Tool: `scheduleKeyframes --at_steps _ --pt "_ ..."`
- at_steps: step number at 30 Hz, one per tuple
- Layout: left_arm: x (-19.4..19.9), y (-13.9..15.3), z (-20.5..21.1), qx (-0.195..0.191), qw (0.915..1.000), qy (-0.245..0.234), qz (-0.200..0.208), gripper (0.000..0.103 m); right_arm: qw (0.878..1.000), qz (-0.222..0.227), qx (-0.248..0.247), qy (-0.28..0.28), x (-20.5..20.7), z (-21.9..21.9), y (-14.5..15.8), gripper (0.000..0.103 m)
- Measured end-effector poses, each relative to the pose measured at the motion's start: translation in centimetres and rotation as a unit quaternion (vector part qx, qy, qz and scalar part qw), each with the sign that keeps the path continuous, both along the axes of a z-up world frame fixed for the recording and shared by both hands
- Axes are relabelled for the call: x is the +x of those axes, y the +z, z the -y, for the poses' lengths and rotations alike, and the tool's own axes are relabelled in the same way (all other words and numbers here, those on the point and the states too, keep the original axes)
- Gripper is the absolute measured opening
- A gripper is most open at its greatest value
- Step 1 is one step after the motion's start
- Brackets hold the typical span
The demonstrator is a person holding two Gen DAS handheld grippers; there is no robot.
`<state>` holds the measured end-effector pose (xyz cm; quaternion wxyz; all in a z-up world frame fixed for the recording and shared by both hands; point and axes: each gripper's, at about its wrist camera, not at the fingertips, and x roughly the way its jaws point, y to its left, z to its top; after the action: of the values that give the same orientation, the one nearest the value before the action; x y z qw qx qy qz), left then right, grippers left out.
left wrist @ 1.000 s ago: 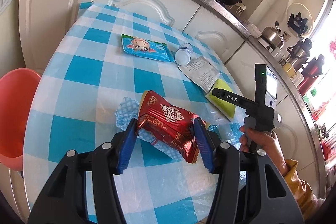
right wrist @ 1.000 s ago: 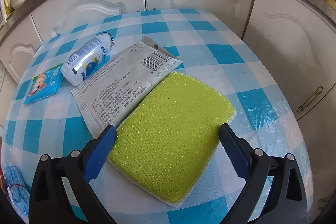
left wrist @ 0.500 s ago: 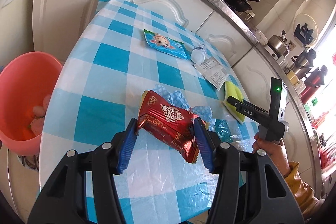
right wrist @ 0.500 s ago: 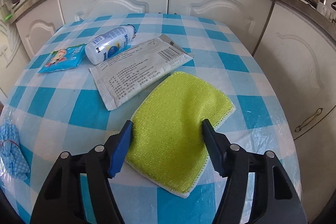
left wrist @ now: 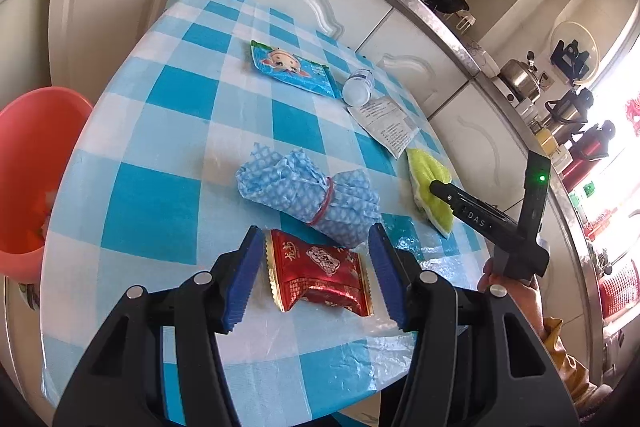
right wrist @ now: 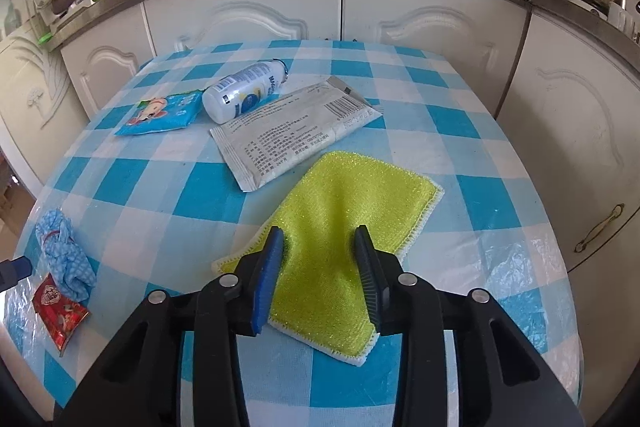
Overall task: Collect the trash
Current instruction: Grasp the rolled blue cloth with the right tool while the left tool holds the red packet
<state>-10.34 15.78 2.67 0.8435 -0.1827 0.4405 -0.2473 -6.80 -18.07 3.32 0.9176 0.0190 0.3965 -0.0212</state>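
My left gripper (left wrist: 316, 267) is open; a red snack wrapper (left wrist: 320, 273) lies on the checked table between its fingers, apart from both pads. It also shows in the right wrist view (right wrist: 58, 311). My right gripper (right wrist: 320, 269) is shut on the yellow-green cloth (right wrist: 340, 211), which bunches up between the pads; it also shows in the left wrist view (left wrist: 430, 187). A blue cartoon packet (left wrist: 292, 69), a white bottle (left wrist: 358, 89) on its side and a white printed sachet (left wrist: 384, 119) lie farther back.
A bundled blue-checked rag (left wrist: 312, 191) with a red band lies just beyond the wrapper. An orange bin (left wrist: 32, 167) with some scraps stands left of the table. White cabinets (right wrist: 440, 19) and a counter with pots ring the table's far side.
My left gripper opened and the red wrapper dropped from its pads onto the table near the front edge. My right gripper closed on the yellow-green cloth, bunching it.
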Motion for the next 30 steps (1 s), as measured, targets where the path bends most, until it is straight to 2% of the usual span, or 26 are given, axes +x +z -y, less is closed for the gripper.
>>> scheduleKeyframes --at_steps 4,6,9,11,12,17,21,22,23,26,30 --pt "-0.5 -0.6 0.0 0.005 0.9999 -0.003 -0.013 0.057 0.998 0.006 0.048 0.038 -0.8 -0.9 0.4 0.048" --pt "-1.2 -0.7 0.8 0.023 0.9996 -0.014 -0.008 0.065 0.996 0.007 0.060 0.058 -1.0 -2.0 0.5 0.058" --pt "-2.0 -0.6 2.3 0.044 0.9982 -0.040 0.006 0.079 0.992 0.008 0.083 0.091 -1.0 -3.7 0.7 0.064" --pt "-2.4 -0.6 3.4 0.073 0.9955 -0.057 0.022 0.088 0.989 0.008 0.097 0.111 -1.2 -4.7 0.9 0.073" --pt "-2.4 -0.6 3.8 0.089 0.9938 -0.060 0.031 0.088 0.987 0.009 0.105 0.123 -1.2 -5.2 1.0 0.077" --pt "-2.0 -1.2 5.6 0.159 0.9825 -0.075 0.062 0.089 0.981 0.010 0.123 0.153 -1.6 -6.9 1.3 0.077" --pt "-1.8 -1.4 6.3 0.183 0.9769 -0.077 0.078 0.088 0.976 0.000 0.147 0.160 -1.1 -7.1 1.1 0.077" --pt "-1.8 -1.4 6.5 0.191 0.9753 -0.076 0.082 0.083 0.975 -0.001 0.150 0.164 -1.0 -7.4 1.1 0.077" --pt "-1.9 -1.5 6.6 0.204 0.9723 -0.070 0.090 0.073 0.974 -0.002 0.153 0.169 -0.9 -7.6 1.1 0.077" --pt "-2.1 -1.4 6.3 0.204 0.9720 -0.065 0.096 0.061 0.969 -0.008 0.153 0.196 -0.5 -8.9 0.9 0.077" --pt "-2.6 -1.4 5.8 0.195 0.9741 -0.061 0.097 0.056 0.961 -0.023 0.151 0.229 0.2 -10.8 0.4 0.077"
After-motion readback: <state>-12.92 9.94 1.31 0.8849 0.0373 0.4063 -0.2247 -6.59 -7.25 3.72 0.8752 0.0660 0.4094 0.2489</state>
